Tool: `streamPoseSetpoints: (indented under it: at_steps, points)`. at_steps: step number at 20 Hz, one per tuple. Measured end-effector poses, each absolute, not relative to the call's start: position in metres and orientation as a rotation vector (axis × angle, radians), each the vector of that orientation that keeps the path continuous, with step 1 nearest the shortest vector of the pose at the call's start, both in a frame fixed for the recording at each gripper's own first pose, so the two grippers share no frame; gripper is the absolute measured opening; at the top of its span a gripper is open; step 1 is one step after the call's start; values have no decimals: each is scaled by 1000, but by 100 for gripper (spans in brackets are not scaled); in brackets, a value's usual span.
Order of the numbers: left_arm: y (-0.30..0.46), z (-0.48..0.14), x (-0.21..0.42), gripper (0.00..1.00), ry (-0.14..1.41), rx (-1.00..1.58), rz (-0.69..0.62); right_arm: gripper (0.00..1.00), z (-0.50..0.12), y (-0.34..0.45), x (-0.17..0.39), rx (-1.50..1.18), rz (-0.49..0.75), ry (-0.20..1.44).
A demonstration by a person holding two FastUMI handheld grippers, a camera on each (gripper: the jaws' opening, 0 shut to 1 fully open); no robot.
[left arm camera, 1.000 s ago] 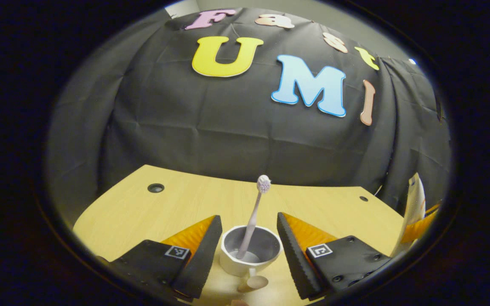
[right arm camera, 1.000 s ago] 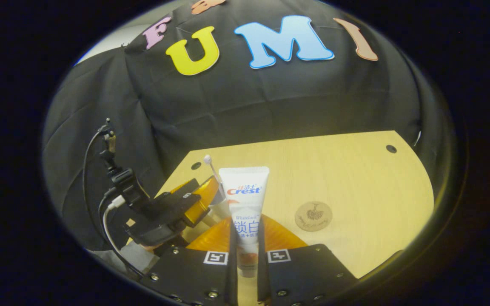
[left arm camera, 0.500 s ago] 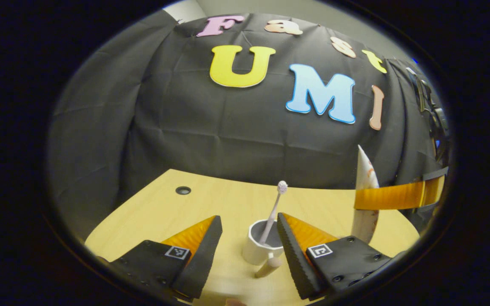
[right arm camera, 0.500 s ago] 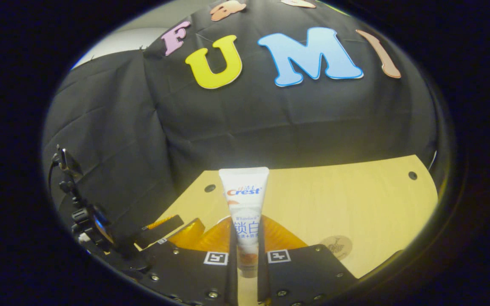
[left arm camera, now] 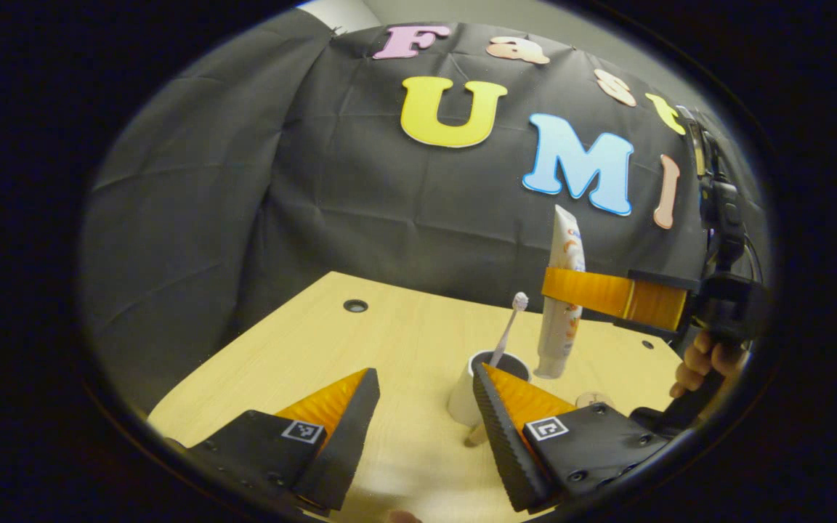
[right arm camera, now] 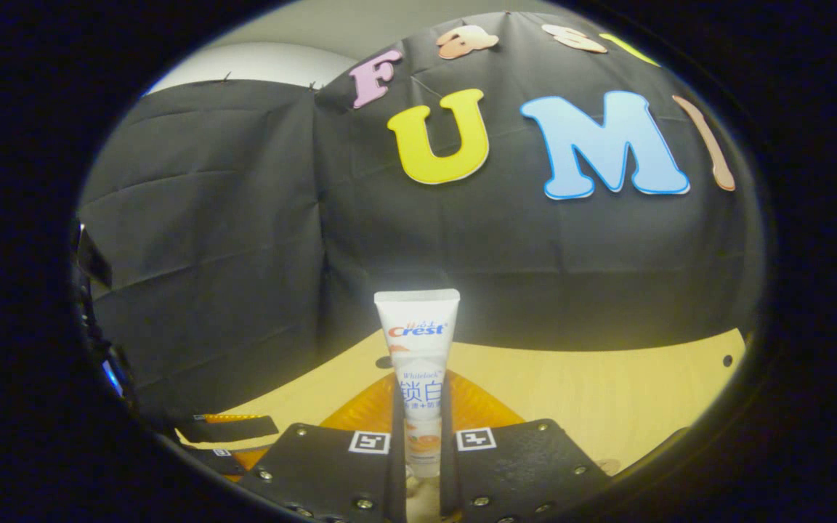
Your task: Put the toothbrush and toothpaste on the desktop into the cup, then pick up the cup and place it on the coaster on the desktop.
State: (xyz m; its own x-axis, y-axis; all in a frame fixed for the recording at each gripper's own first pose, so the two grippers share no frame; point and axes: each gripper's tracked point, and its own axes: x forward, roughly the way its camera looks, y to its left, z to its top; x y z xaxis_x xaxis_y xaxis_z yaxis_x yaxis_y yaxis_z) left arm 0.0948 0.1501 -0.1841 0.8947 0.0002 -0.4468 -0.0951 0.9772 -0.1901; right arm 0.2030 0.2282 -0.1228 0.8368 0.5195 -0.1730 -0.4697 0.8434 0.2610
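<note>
Backdrop: creased black cloth wall [left arm camera: 389, 203] hung behind the desk, folds running down it.
Upper wall: pale plain surface [right arm camera: 360, 29] above the cloth's top edge.
Furniture: light yellow wood-grain desktop [left arm camera: 389, 349] with small round dark holes [left arm camera: 355, 306] (near its far edge).

"Crest" and "锁白" printed on the toothpaste [right arm camera: 418, 363]

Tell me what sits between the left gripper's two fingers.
In the left gripper view, only bare desktop lies between the open left gripper's fingers; the cup with the toothbrush stands farther off, partly behind one finger.
</note>
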Motion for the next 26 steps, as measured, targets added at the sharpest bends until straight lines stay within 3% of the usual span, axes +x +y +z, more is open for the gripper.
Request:
streamPoseSetpoints:
  at_steps: [10,14,15,16,17,18,19,22,23,26]
  points:
    - [173,-187,61,86,497,-247,100,17,-173,261,236,106,533,260]
    - [176,-187,60,86,506,-253,105,25,-189,263,235,66,531,321]
    - [175,-188,60,86,506,-256,107,21,-193,262,233,56,533,336]
    - [175,-187,59,86,507,-258,106,28,-196,262,230,50,535,348]
    - [174,-188,61,86,508,-261,105,25,-201,261,227,40,534,362]
    - [173,-188,59,86,508,-264,104,32,-205,260,220,31,537,375]
    - [173,-188,59,86,510,-267,101,31,-209,260,218,22,537,393]
    - [172,-188,60,86,512,-266,97,56,-209,257,214,8,544,412]
    - [171,-188,61,86,511,-265,95,58,-207,257,212,4,550,412]
    - [169,-187,63,86,509,-260,91,78,-195,255,206,1,554,389]
